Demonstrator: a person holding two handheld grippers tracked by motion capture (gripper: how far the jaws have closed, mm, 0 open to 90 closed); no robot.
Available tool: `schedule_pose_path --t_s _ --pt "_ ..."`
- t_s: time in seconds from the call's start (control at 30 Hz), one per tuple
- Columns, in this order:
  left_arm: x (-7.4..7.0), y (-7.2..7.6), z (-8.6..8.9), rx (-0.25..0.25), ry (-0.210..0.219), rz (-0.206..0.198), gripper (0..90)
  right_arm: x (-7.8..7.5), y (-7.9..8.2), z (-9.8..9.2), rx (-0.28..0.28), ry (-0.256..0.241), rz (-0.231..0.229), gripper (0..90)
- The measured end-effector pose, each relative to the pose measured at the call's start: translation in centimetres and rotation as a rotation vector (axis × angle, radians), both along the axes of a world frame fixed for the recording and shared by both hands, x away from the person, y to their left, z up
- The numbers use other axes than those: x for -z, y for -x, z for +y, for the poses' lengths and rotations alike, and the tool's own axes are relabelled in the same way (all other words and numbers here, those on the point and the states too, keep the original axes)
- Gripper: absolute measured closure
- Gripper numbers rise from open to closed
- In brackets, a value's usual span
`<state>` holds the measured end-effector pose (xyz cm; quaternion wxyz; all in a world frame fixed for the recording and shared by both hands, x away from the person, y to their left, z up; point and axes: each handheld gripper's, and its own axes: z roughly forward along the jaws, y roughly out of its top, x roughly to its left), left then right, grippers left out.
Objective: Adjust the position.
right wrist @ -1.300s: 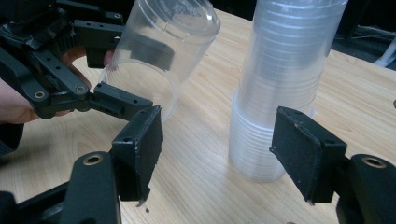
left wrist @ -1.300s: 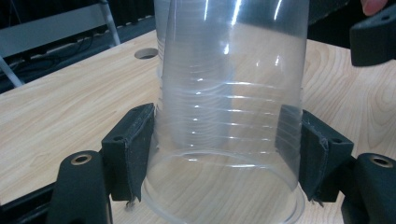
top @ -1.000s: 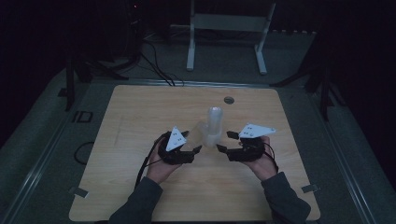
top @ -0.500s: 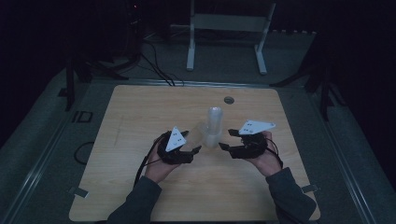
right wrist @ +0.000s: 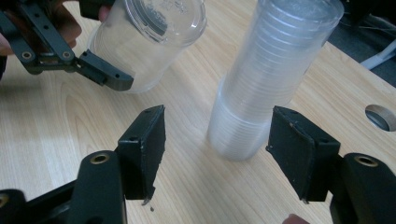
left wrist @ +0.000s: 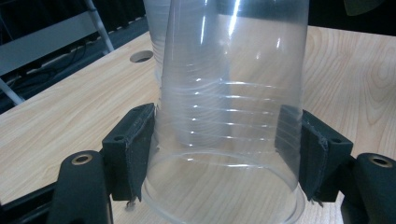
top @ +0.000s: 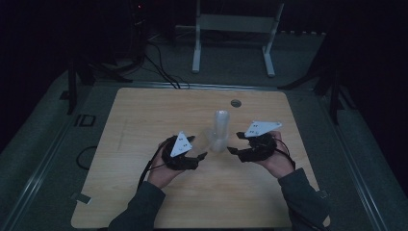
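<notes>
A tall stack of clear plastic cups [top: 221, 124] stands upside down near the middle of the wooden table [top: 144, 120]. My left gripper [top: 204, 154] is shut on a single clear cup [left wrist: 229, 116], its pads [left wrist: 140, 149] pressing the cup's ribbed wall near the rim. In the right gripper view that cup [right wrist: 144, 42] hangs tilted above the table, left of the stack [right wrist: 271, 79]. My right gripper [top: 233, 150] sits just right of the stack. It [right wrist: 217, 144] stands open with nothing between its pads and the stack's base just beyond them.
A round hole [top: 235, 103] is cut in the tabletop behind the stack. A white metal stand [top: 235, 29] rises beyond the far edge, and cables [top: 159, 67] lie on the dark floor at the back left. Bare wood surrounds both hands.
Both hands have shifted only slightly beside the stack. The left gripper still holds the single cup and the right stays open.
</notes>
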<state>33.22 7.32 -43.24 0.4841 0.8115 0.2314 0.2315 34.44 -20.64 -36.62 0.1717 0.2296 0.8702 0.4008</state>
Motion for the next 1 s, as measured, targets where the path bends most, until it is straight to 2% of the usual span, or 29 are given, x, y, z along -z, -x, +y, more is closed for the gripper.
schedule_pose_path --t_s 1.0 --pt "-0.02 -0.06 0.26 0.045 -0.058 0.009 29.8 -0.77 -0.52 0.29 -0.045 0.149 0.010 35.3"
